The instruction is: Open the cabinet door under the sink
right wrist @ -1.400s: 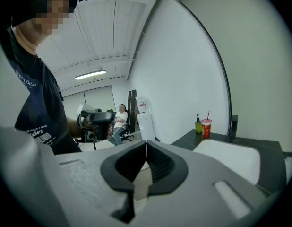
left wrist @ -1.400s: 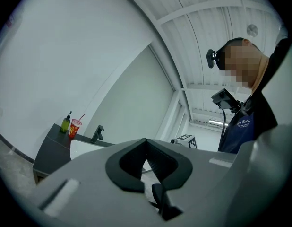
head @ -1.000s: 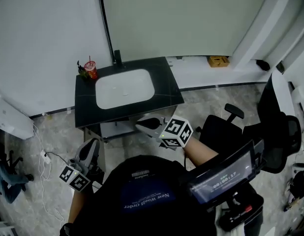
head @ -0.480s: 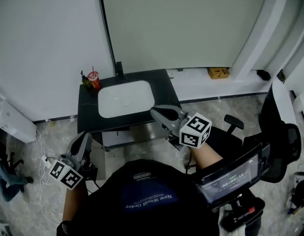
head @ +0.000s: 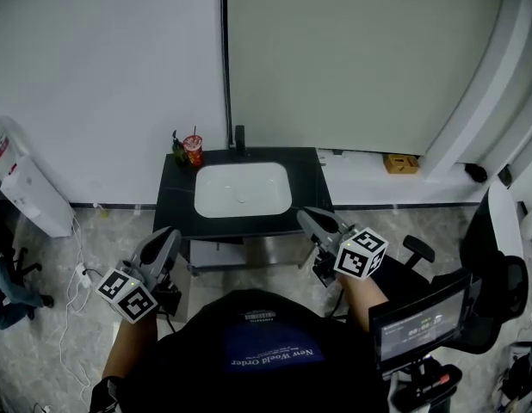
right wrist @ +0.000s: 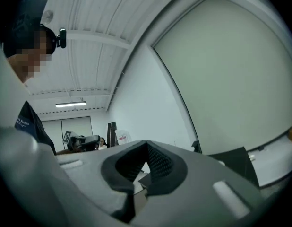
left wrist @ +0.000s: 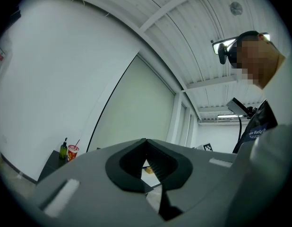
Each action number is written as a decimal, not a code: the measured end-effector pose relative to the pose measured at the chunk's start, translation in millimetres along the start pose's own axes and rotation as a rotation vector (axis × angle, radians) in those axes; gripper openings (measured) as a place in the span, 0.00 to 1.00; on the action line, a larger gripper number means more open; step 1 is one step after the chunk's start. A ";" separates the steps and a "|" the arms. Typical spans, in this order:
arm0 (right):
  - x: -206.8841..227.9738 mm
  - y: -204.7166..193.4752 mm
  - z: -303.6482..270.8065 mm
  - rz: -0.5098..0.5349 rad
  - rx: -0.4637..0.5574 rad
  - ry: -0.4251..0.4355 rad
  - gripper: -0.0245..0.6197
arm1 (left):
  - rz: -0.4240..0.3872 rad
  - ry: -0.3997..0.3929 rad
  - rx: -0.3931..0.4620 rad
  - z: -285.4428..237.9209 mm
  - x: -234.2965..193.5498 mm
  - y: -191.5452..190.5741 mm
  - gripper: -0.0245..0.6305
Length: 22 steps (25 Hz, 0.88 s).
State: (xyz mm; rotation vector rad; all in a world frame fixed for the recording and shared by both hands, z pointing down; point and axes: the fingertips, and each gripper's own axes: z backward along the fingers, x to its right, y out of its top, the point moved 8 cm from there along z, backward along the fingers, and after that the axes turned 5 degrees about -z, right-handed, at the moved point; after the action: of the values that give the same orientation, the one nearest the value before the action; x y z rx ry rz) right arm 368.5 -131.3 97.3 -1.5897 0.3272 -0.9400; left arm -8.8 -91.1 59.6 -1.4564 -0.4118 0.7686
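Observation:
The sink cabinet has a black top (head: 173, 206) and a white basin (head: 243, 188); it stands against the wall. Only a strip of its grey front (head: 249, 250) shows under the top, and I cannot tell how the door stands. My left gripper (head: 170, 233) hangs off the cabinet's front left corner, its jaws shut on nothing. My right gripper (head: 306, 216) is at the front right corner, over the top's edge, also shut and empty. In the left gripper view (left wrist: 146, 141) and the right gripper view (right wrist: 146, 144) the jaws meet at the tip and point level towards the wall.
A red cup (head: 193, 151) with a straw, a green bottle (head: 178, 148) and a black faucet (head: 240, 139) stand at the back of the top. A white appliance (head: 29, 192) stands left, a black office chair (head: 477, 265) right, and a cable (head: 77, 269) lies on the floor.
Both grippers have risen. The right one has moved from the middle of the cabinet front to its right corner. The head view now looks less steeply down, so more wall shows.

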 end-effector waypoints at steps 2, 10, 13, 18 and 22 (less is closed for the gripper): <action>5.3 -14.0 -0.9 -0.021 -0.034 -0.024 0.04 | 0.021 0.007 -0.016 0.4 -3.1 -7.5 0.04; -2.8 -11.3 -1.3 0.071 -0.049 -0.035 0.04 | 0.042 -0.013 -0.009 0.0 -8.3 -21.5 0.04; -5.4 -12.3 -2.2 0.080 -0.056 -0.028 0.04 | 0.046 -0.003 -0.016 0.7 -6.7 -21.1 0.04; -4.5 -12.2 -1.2 0.086 -0.061 -0.024 0.04 | 0.048 0.009 -0.019 1.5 -6.1 -19.5 0.04; -4.8 -10.9 0.0 0.085 -0.064 -0.020 0.04 | 0.052 0.011 -0.027 1.2 -4.0 -18.9 0.04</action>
State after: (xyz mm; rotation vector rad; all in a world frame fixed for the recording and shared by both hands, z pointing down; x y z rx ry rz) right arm 362.3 -125.2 105.5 -1.6296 0.4107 -0.8551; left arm -8.4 -91.9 79.0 -1.5010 -0.3777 0.7990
